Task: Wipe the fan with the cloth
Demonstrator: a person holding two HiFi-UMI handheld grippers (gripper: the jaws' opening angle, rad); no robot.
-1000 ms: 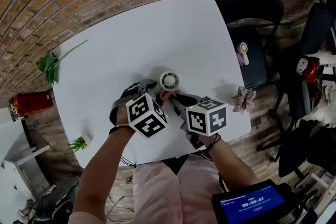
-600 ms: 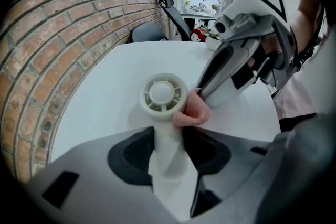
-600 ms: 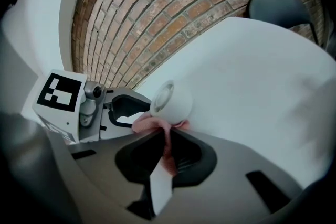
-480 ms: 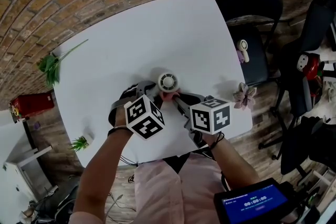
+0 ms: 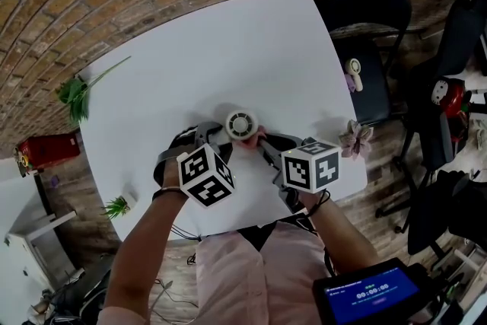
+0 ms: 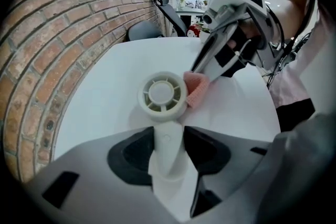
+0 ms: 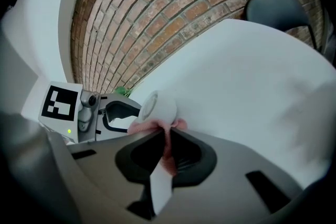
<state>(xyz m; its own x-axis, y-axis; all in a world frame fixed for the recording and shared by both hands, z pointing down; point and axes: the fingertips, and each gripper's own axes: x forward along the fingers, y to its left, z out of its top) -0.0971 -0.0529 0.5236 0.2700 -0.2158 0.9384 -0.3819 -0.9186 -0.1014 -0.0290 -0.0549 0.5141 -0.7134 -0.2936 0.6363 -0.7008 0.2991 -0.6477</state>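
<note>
Left gripper view is showing the left tool (image 6: 168,136) clenching the slim handle (image 6: 167,157) of a small white handheld fan (image 6: 162,95). Both pads are pressing on the handle's sides, and the round head is standing out beyond the jaw tips. Right tool (image 7: 167,136) is gripping a pink cloth (image 7: 169,157) and pressing a fold of it against the rim of the fan head, on the head's right side in the left gripper view. Fan is sitting between the two tools over the near part of the white table (image 5: 228,42); whether it is touching the table cannot be told.

Judgement on handling: the fan is looking light, rigid and smooth-shelled, so the handle is the sound holding place, while the thin grille ribs are likely calling for gentle pressure. With the head overhanging the grip, sideways wiping force is probably tending to twist it in the jaws. Cloth is appearing soft and limp, conforming readily to the curved rim.
</note>
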